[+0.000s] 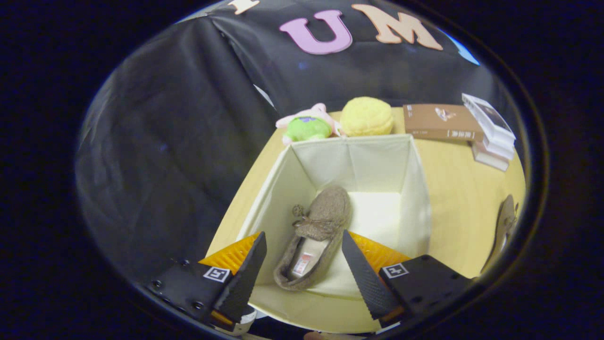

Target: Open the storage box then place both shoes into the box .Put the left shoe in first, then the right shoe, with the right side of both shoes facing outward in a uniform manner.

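Note:
An open cream fabric storage box (pixel 410 189) stands on the wooden table just ahead of my fingers. A brown fuzzy shoe (pixel 321 222) with a small bow lies on the box's floor along its left wall, toe pointing away from me. My gripper (pixel 302 245) hovers above the box's near rim, open, and the shoe's heel shows in the gap between the fingers without touching them. The second brown shoe (pixel 506 226) lies on the table to the right of the box, partly cut off.
Beyond the box sit a green and pink plush toy (pixel 307 126) and a yellow round plush (pixel 366 116). A brown book (pixel 441 122) and a stack of white books (pixel 490 132) lie at the table's far right. Black cloth hangs left of the table.

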`<state>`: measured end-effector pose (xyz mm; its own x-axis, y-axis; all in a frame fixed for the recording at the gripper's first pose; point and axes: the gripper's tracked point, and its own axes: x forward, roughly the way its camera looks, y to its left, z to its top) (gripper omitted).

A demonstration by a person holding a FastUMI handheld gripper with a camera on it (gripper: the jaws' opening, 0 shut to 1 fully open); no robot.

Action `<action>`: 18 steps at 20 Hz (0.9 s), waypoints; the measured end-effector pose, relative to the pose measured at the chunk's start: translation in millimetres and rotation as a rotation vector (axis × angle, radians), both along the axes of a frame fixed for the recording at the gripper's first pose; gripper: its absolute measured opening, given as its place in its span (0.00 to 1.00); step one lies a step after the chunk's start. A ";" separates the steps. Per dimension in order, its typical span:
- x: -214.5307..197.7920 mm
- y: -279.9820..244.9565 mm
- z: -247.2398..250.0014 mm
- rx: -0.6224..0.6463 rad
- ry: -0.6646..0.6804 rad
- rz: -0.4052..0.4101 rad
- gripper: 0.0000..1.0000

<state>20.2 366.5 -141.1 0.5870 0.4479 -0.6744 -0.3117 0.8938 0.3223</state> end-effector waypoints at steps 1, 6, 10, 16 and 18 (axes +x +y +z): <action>1.6 -8.1 8.7 0.000 -0.033 0.004 1.00; 10.4 -77.9 34.9 -0.058 -0.155 -0.022 1.00; 14.3 -141.9 46.2 -0.140 -0.224 -0.063 1.00; 19.0 -246.7 50.5 -0.214 -0.262 -0.164 1.00; 17.7 -279.1 45.4 -0.236 -0.252 -0.199 1.00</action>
<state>37.8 87.4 -95.7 0.8069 0.1591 -0.5688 -0.1683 0.9851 0.0367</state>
